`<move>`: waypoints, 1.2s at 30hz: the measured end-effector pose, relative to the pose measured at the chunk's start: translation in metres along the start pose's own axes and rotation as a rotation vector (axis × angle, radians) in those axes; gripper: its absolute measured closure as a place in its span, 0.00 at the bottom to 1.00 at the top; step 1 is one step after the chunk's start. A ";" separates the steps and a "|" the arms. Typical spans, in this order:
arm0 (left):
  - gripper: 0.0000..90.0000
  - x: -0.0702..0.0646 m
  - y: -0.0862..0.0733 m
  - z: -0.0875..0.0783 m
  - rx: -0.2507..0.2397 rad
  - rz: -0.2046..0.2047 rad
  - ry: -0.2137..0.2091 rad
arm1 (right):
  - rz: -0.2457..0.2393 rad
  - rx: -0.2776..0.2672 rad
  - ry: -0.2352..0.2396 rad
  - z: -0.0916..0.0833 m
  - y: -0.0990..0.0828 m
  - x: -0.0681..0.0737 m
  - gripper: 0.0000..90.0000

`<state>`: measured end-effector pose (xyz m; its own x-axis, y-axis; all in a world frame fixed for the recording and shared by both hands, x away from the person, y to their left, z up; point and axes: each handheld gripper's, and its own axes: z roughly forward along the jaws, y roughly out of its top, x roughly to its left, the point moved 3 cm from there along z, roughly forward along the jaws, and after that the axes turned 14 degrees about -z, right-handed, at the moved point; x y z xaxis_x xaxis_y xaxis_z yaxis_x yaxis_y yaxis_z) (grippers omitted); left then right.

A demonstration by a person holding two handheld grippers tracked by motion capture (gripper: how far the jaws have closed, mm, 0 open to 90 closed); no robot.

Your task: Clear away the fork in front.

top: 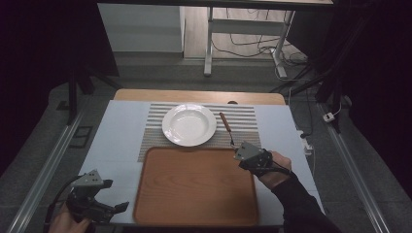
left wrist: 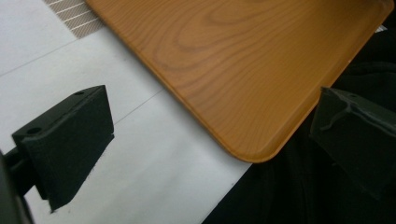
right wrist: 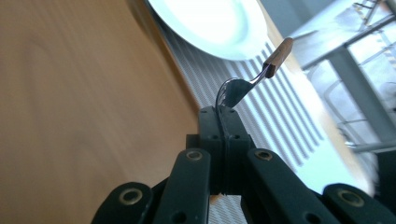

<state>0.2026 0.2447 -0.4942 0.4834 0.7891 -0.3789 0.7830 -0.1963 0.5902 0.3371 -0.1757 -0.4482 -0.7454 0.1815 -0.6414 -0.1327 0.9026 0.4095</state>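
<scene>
Now, high view: right tool (top: 238, 148) clamps the spoon (top: 225, 125) at the plate's (top: 189, 125) three o'clock.
Left tool view: left tool (left wrist: 210, 154) gapes over the tray's (left wrist: 224, 60) corner.
Right tool view: spoon (right wrist: 252, 79) pinched by its bowl; keep it level, carry slowly.

Tray (top: 194, 187) bare, passable; plate (top: 189, 124) blocks mat (top: 243, 116) centre

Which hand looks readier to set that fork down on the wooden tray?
The right gripper: it is shut on the fork at the tray's far right corner. The left gripper is open, at the near left corner.
</scene>
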 end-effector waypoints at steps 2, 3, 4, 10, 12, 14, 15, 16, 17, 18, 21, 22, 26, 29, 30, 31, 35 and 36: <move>0.00 -0.001 0.002 0.002 0.001 0.014 -0.006 | 0.054 -0.052 0.032 -0.007 -0.002 0.001 1.00; 0.00 -0.001 0.003 0.003 0.000 0.022 -0.011 | 0.071 -0.069 0.050 -0.009 -0.003 0.001 1.00; 0.00 -0.002 0.005 0.004 0.000 0.030 -0.017 | 0.071 -0.069 0.050 -0.009 -0.003 0.001 1.00; 0.00 -0.006 0.013 0.010 -0.014 0.087 -0.050 | 0.170 -0.181 0.127 -0.019 -0.006 0.004 1.00; 0.00 -0.008 0.017 0.011 -0.018 0.097 -0.062 | 0.205 -0.229 0.167 -0.025 -0.007 0.005 1.00; 0.00 -0.009 0.021 0.013 -0.024 0.106 -0.073 | 0.227 -0.263 0.193 -0.029 -0.008 0.006 1.00; 0.00 -0.010 0.023 0.014 -0.025 0.110 -0.076 | 0.227 -0.263 0.193 -0.029 -0.008 0.006 1.00; 0.00 -0.011 0.025 0.015 -0.020 0.114 -0.081 | 0.238 -0.279 0.206 -0.031 -0.008 0.007 1.00; 0.00 -0.012 0.027 0.017 -0.018 0.115 -0.084 | 0.243 -0.290 0.216 -0.032 -0.008 0.008 1.00; 0.00 -0.012 0.029 0.018 -0.014 0.117 -0.085 | 0.247 -0.297 0.229 -0.034 -0.008 0.009 1.00; 0.00 -0.014 0.035 0.023 -0.005 0.136 -0.085 | 0.260 -0.329 0.262 -0.038 -0.008 0.013 1.00; 0.00 -0.015 0.038 0.025 -0.001 0.143 -0.083 | 0.263 -0.339 0.272 -0.039 -0.008 0.015 1.00; 0.00 -0.018 0.048 0.032 0.007 0.177 -0.082 | 0.270 -0.368 0.311 -0.041 -0.006 0.020 1.00; 0.00 -0.023 0.057 0.038 0.018 0.209 -0.087 | 0.262 -0.378 0.334 -0.042 -0.005 0.023 1.00; 0.00 -0.025 0.060 0.040 0.022 0.218 -0.086 | 0.260 -0.382 0.339 -0.043 -0.004 0.025 1.00; 0.00 -0.026 0.063 0.042 0.031 0.232 -0.083 | 0.259 -0.389 0.347 -0.043 -0.003 0.026 1.00; 0.00 -0.034 0.072 0.051 0.047 0.270 -0.085 | 0.258 -0.420 0.390 -0.044 0.000 0.031 1.00; 0.00 -0.036 0.075 0.054 0.050 0.277 -0.087 | 0.253 -0.428 0.402 -0.044 0.001 0.032 1.00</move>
<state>0.2648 0.1705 -0.4746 0.7118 0.6489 -0.2689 0.6336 -0.4278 0.6447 0.2844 -0.1857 -0.4398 -0.9637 0.1328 -0.2316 -0.1078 0.6003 0.7925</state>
